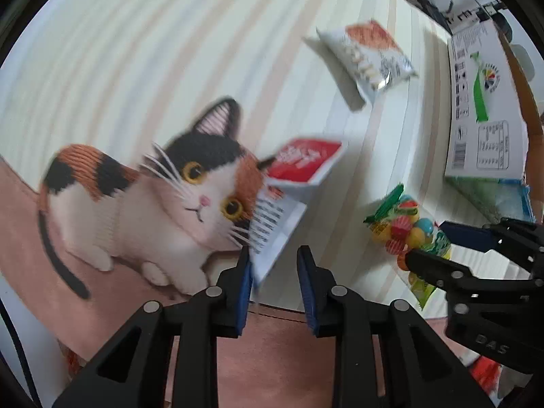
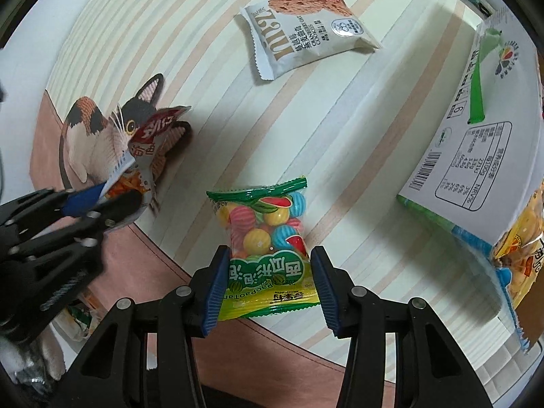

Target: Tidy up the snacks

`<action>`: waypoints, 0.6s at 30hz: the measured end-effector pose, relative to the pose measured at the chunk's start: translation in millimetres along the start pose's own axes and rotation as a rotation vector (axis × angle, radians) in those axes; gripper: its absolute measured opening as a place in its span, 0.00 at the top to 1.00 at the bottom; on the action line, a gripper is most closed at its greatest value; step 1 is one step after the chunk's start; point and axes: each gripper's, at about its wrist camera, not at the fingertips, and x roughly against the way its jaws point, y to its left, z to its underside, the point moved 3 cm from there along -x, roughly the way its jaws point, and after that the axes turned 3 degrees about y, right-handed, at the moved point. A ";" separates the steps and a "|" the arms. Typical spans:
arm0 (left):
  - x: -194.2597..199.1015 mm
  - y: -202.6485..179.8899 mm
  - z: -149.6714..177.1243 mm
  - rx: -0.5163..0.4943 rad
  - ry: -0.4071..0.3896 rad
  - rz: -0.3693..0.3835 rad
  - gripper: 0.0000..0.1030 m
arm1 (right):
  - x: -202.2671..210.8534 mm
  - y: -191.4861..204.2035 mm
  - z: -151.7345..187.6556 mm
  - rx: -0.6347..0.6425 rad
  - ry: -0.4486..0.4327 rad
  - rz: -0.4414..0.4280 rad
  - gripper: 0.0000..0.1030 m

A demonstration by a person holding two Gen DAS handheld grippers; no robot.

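The right gripper was clamped on the candy bag, nearer the box; the left gripper apparently pinched the red packet.

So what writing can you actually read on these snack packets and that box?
"CRANBERRY OAT COOKIES": cookie packet, upside down.
"Paopaotang": gum-ball bag, held in the right gripper.
"NRV%", "271": nutrition table on the box.
"DAS": right gripper's body.
Red packet in the left gripper: blurred.
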 end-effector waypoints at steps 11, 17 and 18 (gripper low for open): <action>31.9 1.5 7.1 -0.014 -0.071 -0.002 0.43 | 2.8 -7.6 4.0 -0.025 -0.005 -0.037 0.50; 3.5 14.7 -21.1 0.018 0.019 0.055 0.43 | 3.3 -10.6 4.1 -0.035 -0.005 -0.046 0.50; 1.2 12.9 -22.0 0.014 0.029 0.049 0.43 | 2.7 -9.9 3.9 -0.038 -0.005 -0.047 0.50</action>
